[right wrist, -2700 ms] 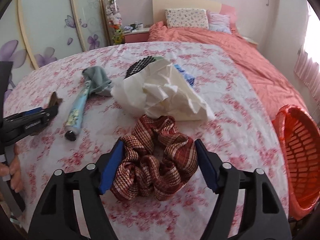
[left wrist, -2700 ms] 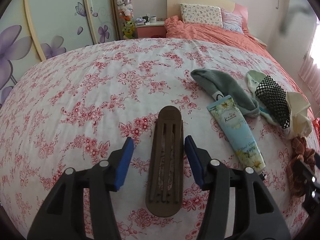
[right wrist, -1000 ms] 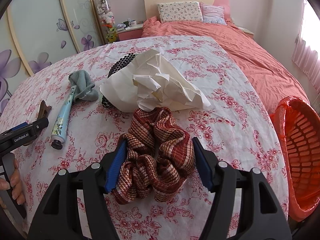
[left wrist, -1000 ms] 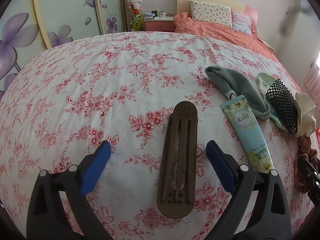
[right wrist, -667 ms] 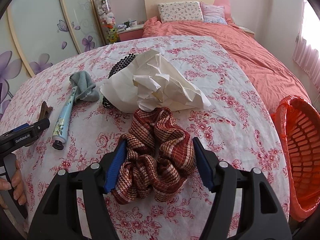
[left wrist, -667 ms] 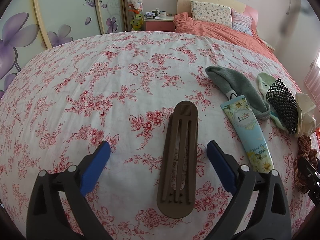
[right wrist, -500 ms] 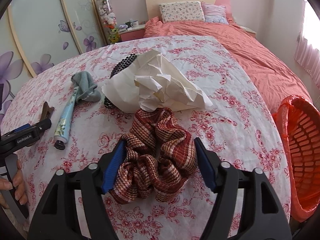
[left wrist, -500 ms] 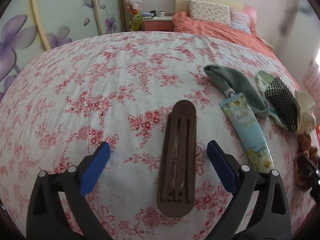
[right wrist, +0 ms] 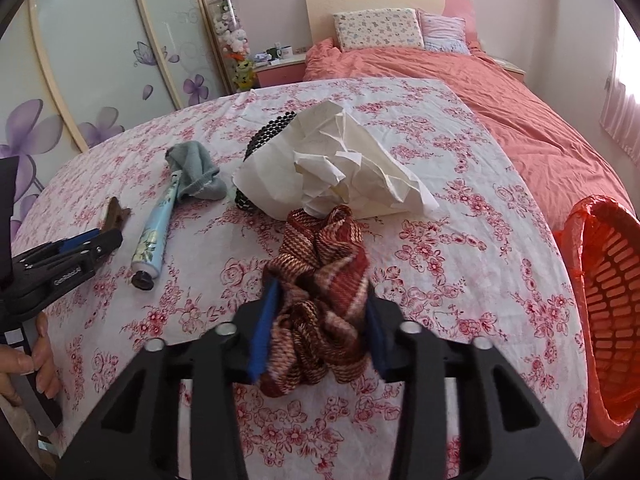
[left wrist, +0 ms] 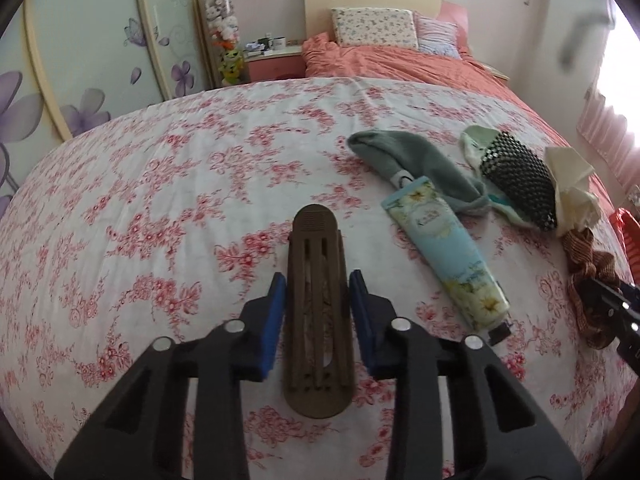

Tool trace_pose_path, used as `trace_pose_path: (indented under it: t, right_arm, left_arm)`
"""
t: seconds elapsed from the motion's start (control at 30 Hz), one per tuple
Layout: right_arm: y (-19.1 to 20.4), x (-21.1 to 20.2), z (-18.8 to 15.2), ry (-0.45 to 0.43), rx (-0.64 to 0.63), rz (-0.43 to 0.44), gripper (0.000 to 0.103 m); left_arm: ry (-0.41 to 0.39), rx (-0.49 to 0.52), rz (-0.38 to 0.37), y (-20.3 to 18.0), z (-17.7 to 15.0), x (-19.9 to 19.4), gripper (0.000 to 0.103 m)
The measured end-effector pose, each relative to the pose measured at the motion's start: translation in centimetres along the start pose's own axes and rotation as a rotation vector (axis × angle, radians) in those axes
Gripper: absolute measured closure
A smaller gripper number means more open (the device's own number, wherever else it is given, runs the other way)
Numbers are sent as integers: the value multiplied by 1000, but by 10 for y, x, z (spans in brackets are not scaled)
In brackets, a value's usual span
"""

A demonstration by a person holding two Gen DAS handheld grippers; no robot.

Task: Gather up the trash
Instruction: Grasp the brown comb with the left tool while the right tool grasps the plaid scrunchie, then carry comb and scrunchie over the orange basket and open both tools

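Nearest in the left wrist view, the left tool (left wrist: pixel 317 300) has just been closing; its blue pads now sit against both long edges of the brown slotted clip (left wrist: pixel 318 308), which lies flat on the floral-covered surface (left wrist: pixel 168 208). The clip runs lengthwise between the fingers, so the pads meet its narrow sides, probably the firmest hold available.

In the right wrist view, the right tool (right wrist: pixel 320 322) has likewise just been closing and is clamped on the red woven scrunchie (right wrist: pixel 320 276), whose fabric is squeezed and bunched between the pads. The scrunchie rests on the surface, touching the crumpled white paper (right wrist: pixel 340 172) behind it.

Further out lie a pale blue tube (left wrist: pixel 444 256), a grey sock (left wrist: pixel 416 164) overlapping the tube's far end, and a black mesh item (left wrist: pixel 516 176) partly under the paper. Judged from this, both tools are at the grasp step, with lift and transfer not yet done.

Only the right view shows the orange basket (right wrist: pixel 612 304) off the surface's right edge, the likely drop point, and part of the person's hand (right wrist: pixel 24 356) on the left tool's handle. Only the left view shows the clip's full outline and pad contact. A bed with pillows stands beyond.
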State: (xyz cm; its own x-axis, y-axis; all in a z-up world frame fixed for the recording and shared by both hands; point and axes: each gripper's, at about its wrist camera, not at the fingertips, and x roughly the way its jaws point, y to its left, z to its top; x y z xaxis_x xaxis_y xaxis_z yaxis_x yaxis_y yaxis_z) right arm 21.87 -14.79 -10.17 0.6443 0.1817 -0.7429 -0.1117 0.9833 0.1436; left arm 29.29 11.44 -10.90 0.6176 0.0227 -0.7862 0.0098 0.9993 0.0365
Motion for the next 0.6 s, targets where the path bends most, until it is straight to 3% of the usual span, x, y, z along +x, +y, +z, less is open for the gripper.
trace_pose_path:
  t: [0.23, 0.6]
  right_arm:
    - [-12, -16, -2, -17, 35, 37, 84]
    - [-30, -45, 5, -102, 69, 36, 88]
  left_arm:
    - [-6, -15, -14, 4, -6, -7, 71]
    - [-55, 6, -12, -4, 0, -34, 71]
